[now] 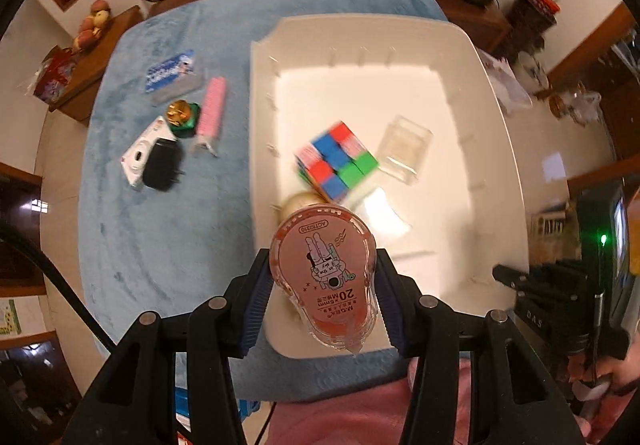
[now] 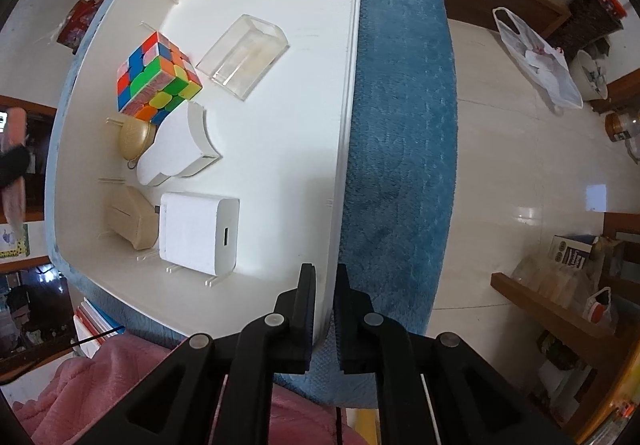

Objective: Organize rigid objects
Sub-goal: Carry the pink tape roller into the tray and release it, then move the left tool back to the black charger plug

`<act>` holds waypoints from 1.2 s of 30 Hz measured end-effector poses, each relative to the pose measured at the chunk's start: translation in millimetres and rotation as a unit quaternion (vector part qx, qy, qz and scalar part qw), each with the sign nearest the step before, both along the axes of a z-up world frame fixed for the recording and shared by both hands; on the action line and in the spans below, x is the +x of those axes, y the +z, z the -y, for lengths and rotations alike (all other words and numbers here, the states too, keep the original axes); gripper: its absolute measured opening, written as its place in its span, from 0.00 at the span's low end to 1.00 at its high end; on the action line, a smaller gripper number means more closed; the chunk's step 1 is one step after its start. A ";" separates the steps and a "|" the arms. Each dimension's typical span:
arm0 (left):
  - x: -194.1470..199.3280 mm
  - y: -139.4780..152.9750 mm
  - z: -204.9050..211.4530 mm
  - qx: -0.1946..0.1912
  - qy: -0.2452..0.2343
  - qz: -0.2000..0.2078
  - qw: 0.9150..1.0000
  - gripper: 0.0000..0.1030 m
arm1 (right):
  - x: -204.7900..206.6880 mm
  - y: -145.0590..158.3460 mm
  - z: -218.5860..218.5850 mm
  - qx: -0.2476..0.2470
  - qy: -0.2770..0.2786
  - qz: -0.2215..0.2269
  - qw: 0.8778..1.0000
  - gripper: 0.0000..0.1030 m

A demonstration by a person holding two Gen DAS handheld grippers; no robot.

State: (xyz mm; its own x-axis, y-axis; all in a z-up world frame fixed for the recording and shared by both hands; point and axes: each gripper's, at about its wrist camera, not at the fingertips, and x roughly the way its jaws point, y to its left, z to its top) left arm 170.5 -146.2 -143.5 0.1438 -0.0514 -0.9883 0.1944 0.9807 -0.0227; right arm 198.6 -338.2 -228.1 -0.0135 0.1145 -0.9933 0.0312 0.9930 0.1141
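Correction tape (image 1: pixel 324 277) clenched in the left gripper (image 1: pixel 322 295), hanging above the near-left corner of the white bin (image 1: pixel 496 149).
Pink-tinted clear plastic, teardrop-shaped, printed label upward; the pads press its two curved flanks, so it could pivot or squirt out, and if let go here it may strike the bin's near rim or land on the Rubik's cube (image 1: pixel 336 161) and beige round case (image 1: pixel 298 203) just beyond it. The right gripper (image 2: pixel 324 309) is clamped on the bin's right wall, one finger inside, one outside; a pull there could drag the bin across the blue cloth (image 1: pixel 168 237) on the desk. A pink tube (image 1: pixel 212 109), camera (image 1: pixel 140 155) and black plug (image 1: pixel 162 165) wait at far left.
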 end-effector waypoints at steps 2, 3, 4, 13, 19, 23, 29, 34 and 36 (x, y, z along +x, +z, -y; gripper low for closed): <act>-2.9 -2.8 8.6 0.000 -0.008 -0.006 1.000 0.52 | -1.2 0.3 -0.7 0.001 0.003 -0.001 1.000 0.09; -4.7 -3.7 13.2 0.001 -0.012 -0.008 1.000 0.52 | -0.9 0.3 -1.3 -0.001 0.007 -0.002 1.000 0.09; -6.1 -4.5 16.9 0.001 -0.016 -0.008 1.000 0.52 | -0.8 -0.1 -1.5 -0.001 0.011 -0.002 1.000 0.09; -22.7 -5.0 38.9 0.000 -0.046 -0.017 0.999 0.52 | 1.5 -1.8 -1.0 0.007 0.016 -0.009 1.000 0.10; -25.0 3.6 36.4 -0.001 -0.053 0.009 0.999 0.63 | 3.3 -5.4 6.1 0.020 -0.002 -0.014 1.000 0.10; -22.3 11.3 26.0 0.002 -0.045 0.031 0.999 0.76 | 7.3 -9.6 11.3 0.026 -0.016 -0.020 0.999 0.09; -13.7 10.8 -1.5 0.024 -0.028 0.040 0.998 0.79 | 15.8 -10.6 15.9 0.029 -0.048 -0.016 0.998 0.08; 1.3 -0.1 -34.4 0.056 -0.005 0.031 0.998 0.79 | 30.1 -10.0 19.9 0.019 -0.068 -0.009 0.997 0.08; 10.2 -7.1 -49.8 0.064 0.008 0.026 0.998 0.79 | 35.5 -9.6 20.8 0.017 -0.080 -0.007 0.997 0.08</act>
State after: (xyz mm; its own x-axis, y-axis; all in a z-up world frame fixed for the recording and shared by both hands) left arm 180.7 -96.4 -150.6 0.1958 0.0767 -0.9776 0.1754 0.9781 0.1119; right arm 234.1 -358.9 -237.7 -0.0071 0.1507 -0.9886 0.1908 0.9706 0.1466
